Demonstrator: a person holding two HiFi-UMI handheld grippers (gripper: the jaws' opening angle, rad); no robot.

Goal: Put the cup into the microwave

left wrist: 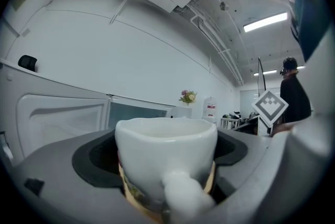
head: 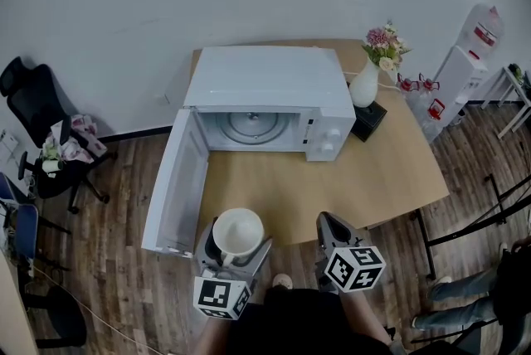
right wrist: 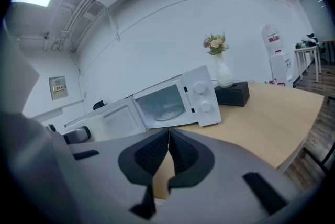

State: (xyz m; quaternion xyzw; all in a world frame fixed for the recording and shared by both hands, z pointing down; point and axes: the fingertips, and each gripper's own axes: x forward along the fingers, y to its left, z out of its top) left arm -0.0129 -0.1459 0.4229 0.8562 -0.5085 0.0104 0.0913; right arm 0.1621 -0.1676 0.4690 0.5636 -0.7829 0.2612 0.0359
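Remote inspection, one moment

1. Left gripper (head: 236,239): I find its jaws clamped on the cup (left wrist: 166,150), one jaw on either side of the body. The cup is white, upright, mouth up and empty as far as I can see into it. Its handle points back toward the gripper's camera. Some coloured print shows low on the wall, too blurred to read.

2. Position of the cup: held at the near edge of the table (head: 377,175), toward the near left corner. It is in front of the microwave (head: 265,84) and well apart from it, so it is not inside.

3. Right gripper (right wrist: 168,136): jaws pressed together with nothing between them. It sits at the near edge of the table, just right of the left gripper and apart from it.

4. Microwave: it stands at the far edge of the table, toward the far left corner. Its door (head: 176,183) is swung fully open along the left edge of the table. The glass turntable (head: 251,126) lies bare in the cavity.

5. Other items: a white vase of flowers (head: 366,82) stands beside a black box (head: 367,119) at the far right of the table, just right of the microwave
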